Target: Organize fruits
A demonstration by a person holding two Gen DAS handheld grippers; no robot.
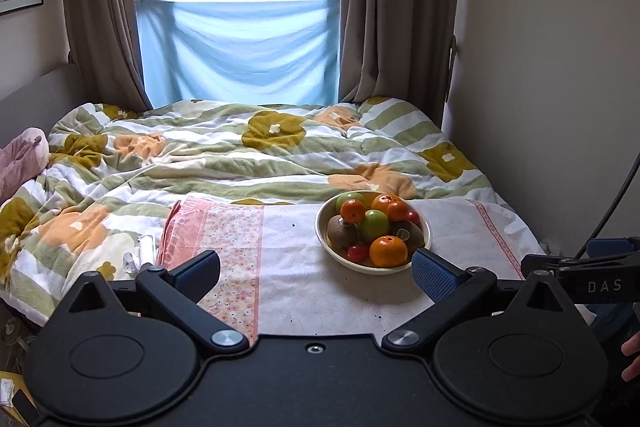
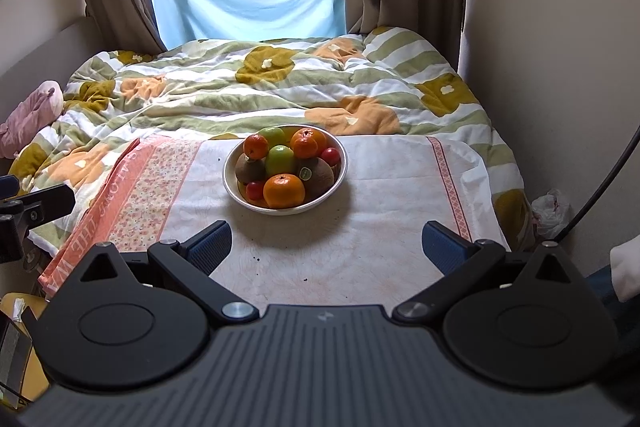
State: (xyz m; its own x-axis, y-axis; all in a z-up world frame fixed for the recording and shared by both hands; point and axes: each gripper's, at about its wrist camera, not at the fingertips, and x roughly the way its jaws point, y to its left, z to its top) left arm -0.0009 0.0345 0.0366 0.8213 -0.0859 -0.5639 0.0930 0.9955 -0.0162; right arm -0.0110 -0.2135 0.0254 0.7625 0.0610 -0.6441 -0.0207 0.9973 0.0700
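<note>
Your left gripper (image 1: 316,277) hangs above the near edge of the desk (image 1: 320,287), its jaws spread wide and holding nothing. Your right gripper (image 2: 326,247) is the same: jaws wide apart, empty. The white bowl (image 2: 240,197) sits on the cloth-covered desk ahead of both, just beyond the left gripper's right-hand blue pad in the left wrist view. It is heaped with fruit: an orange (image 2: 284,191) at the front, kiwis (image 2: 318,177), green apples (image 2: 280,159), small red fruits (image 2: 330,155). Behind the desk lies a bed with a flowered quilt (image 2: 280,87).
</note>
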